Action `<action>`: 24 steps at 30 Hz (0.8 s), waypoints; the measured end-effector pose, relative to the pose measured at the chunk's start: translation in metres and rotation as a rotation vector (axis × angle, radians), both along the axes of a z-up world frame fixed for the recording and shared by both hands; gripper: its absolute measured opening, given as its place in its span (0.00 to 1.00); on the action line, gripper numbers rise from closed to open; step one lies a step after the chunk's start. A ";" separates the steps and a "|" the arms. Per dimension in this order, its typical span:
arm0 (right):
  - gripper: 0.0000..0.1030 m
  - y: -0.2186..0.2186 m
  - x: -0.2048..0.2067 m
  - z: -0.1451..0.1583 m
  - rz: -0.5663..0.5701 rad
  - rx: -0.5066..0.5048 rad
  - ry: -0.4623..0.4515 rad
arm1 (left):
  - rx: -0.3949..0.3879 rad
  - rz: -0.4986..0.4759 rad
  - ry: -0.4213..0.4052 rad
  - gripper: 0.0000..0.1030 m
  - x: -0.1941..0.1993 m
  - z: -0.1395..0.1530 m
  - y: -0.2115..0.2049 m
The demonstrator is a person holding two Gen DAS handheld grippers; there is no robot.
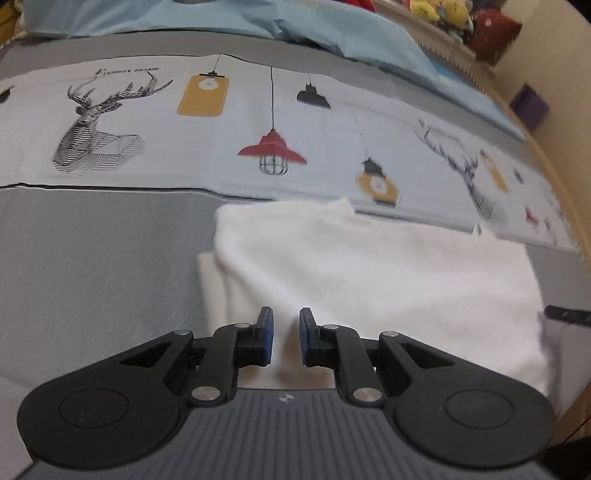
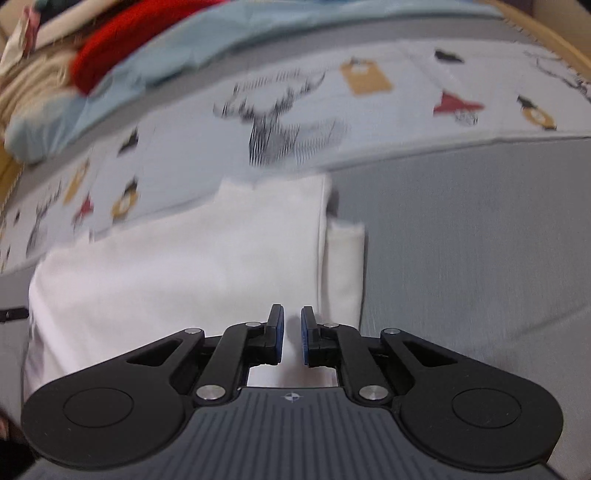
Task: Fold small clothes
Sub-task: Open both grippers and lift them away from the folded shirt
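Observation:
A white garment point(image 1: 369, 266) lies folded flat on the grey bed sheet point(image 1: 92, 258), with a lower layer sticking out along one side point(image 1: 210, 280). My left gripper point(image 1: 286, 314) hovers over its near left part, pads a narrow gap apart, and only cloth shows below the gap. In the right wrist view the same garment point(image 2: 184, 258) fills the middle, its protruding layer point(image 2: 345, 266) on the right. My right gripper point(image 2: 292, 312) stands over the near right part, pads slightly apart with nothing pinched. A dark tip of the other gripper point(image 1: 569, 315) shows at the garment's far side.
A printed band with deer and lamps point(image 1: 221, 147) crosses the bed behind the garment. Beyond it lies a light blue quilt point(image 1: 184, 18). Plush toys point(image 1: 443, 11) and a red cushion point(image 1: 495, 33) sit at the back right, by the wooden bed frame point(image 1: 554, 166). A red cloth point(image 2: 122, 48) lies back left.

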State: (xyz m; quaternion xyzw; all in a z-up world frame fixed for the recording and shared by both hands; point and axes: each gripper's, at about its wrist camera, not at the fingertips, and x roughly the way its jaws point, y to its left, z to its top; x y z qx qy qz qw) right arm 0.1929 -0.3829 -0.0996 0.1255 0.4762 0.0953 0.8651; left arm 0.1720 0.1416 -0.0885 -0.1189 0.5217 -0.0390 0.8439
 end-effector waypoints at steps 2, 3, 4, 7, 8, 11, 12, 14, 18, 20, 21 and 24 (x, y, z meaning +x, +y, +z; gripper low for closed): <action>0.10 0.003 0.011 -0.008 -0.010 -0.014 0.011 | 0.032 -0.011 0.070 0.16 0.012 -0.015 -0.005; 0.10 0.005 0.018 -0.012 -0.016 -0.026 0.016 | 0.076 -0.016 0.113 0.16 0.013 -0.023 -0.009; 0.10 0.006 0.023 -0.014 -0.027 -0.032 0.012 | 0.103 -0.013 0.133 0.17 0.016 -0.029 -0.009; 0.11 0.005 0.036 -0.021 -0.073 -0.045 -0.005 | 0.069 0.060 0.066 0.17 0.022 -0.015 -0.003; 0.13 0.006 0.041 -0.020 -0.089 -0.057 -0.009 | 0.062 0.078 0.034 0.17 0.024 -0.010 -0.001; 0.16 0.005 0.053 -0.024 -0.117 -0.066 -0.014 | 0.045 0.112 -0.012 0.20 0.031 -0.006 0.005; 0.16 0.005 0.056 -0.025 -0.118 -0.068 -0.020 | 0.051 0.123 -0.011 0.25 0.033 -0.007 0.006; 0.16 0.008 0.060 -0.027 -0.113 -0.080 -0.032 | 0.055 0.140 -0.001 0.35 0.041 -0.011 0.007; 0.02 0.011 0.063 -0.020 -0.103 -0.083 -0.113 | 0.053 0.147 0.008 0.39 0.050 -0.021 0.008; 0.01 0.008 0.063 -0.013 -0.134 -0.090 -0.157 | 0.067 0.121 -0.009 0.01 0.054 -0.024 0.007; 0.00 0.005 0.063 -0.011 -0.157 -0.088 -0.169 | 0.095 0.113 -0.040 0.00 0.052 -0.019 0.006; 0.00 -0.003 0.063 -0.008 -0.235 -0.138 -0.199 | 0.118 0.109 -0.112 0.00 0.050 -0.010 0.005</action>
